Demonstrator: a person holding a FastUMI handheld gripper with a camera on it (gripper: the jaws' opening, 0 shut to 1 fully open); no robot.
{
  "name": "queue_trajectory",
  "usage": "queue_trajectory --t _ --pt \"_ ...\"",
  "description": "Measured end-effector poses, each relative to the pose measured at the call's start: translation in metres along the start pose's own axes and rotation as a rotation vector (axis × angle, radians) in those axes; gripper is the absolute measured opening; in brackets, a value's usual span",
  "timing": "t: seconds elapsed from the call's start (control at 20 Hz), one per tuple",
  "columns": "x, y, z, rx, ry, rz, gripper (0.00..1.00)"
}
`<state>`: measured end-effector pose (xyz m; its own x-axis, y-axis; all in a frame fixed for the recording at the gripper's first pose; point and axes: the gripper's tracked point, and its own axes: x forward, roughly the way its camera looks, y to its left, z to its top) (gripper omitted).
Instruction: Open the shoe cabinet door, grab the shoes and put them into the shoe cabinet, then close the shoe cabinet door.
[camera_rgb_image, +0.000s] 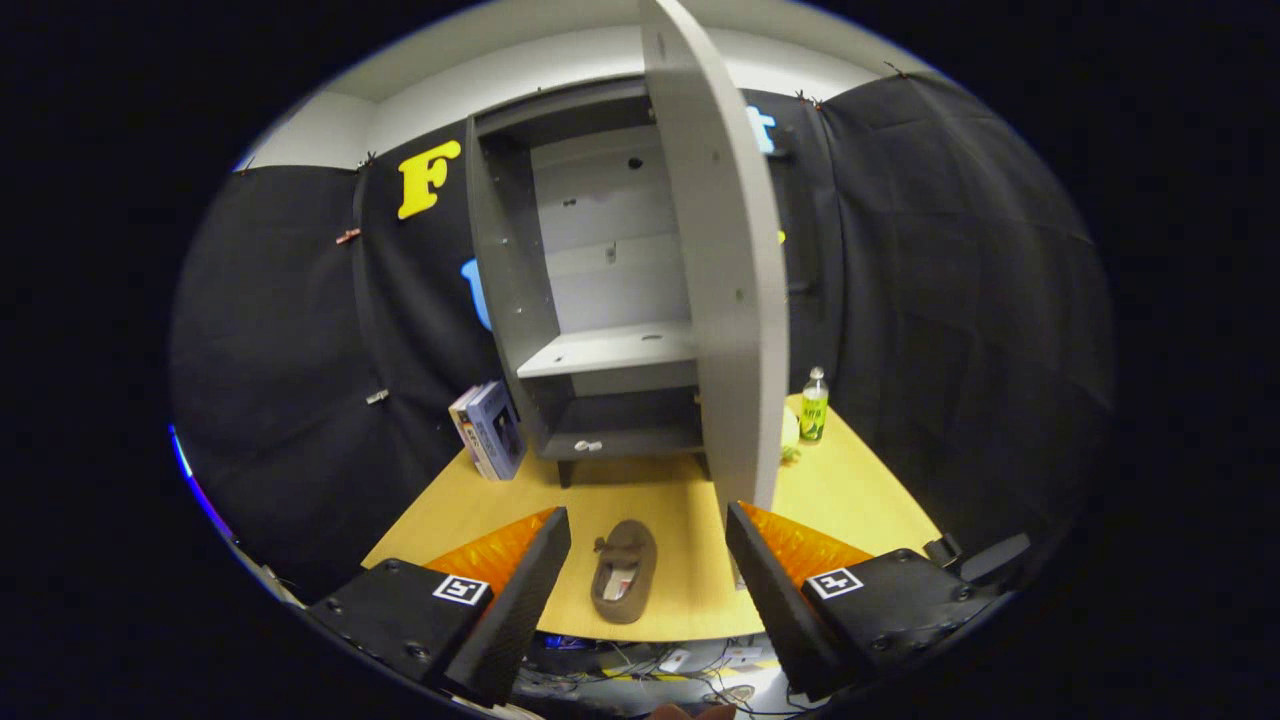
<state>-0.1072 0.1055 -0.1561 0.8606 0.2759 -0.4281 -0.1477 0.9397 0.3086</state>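
In the gripper view, the gripper (648, 545) hangs wide open at the bottom of the frame, holding nothing. A brown shoe (624, 571) lies on the yellow table (850, 490) between the fingers. Beyond, at centre, the grey cabinet (600, 300) stands with its door (725, 270) swung open. A box (490, 430) leans left of it; a bottle (814, 405) stands right.

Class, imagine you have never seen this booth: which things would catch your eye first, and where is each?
First, the grey shoe cabinet at the back of the yellow table, its door swung wide open toward the camera. Next, the brown shoe lying on the table between the open gripper fingers. A bottle stands right of the door, and boxes lean left of the cabinet.
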Motion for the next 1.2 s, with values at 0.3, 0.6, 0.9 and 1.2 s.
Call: queue_trajectory --t 0.3,0.6,0.9,1.2 --pt "0.075 0.037 -0.073 -0.002 0.154 0.029 0.99" --pt "0.144 0.062 -0.151 0.010 0.286 0.047 0.99" --pt "0.198 0.064 -0.213 0.049 0.376 0.026 0.97" --pt "0.247 0.056 -0.246 0.044 0.369 -0.043 0.86"
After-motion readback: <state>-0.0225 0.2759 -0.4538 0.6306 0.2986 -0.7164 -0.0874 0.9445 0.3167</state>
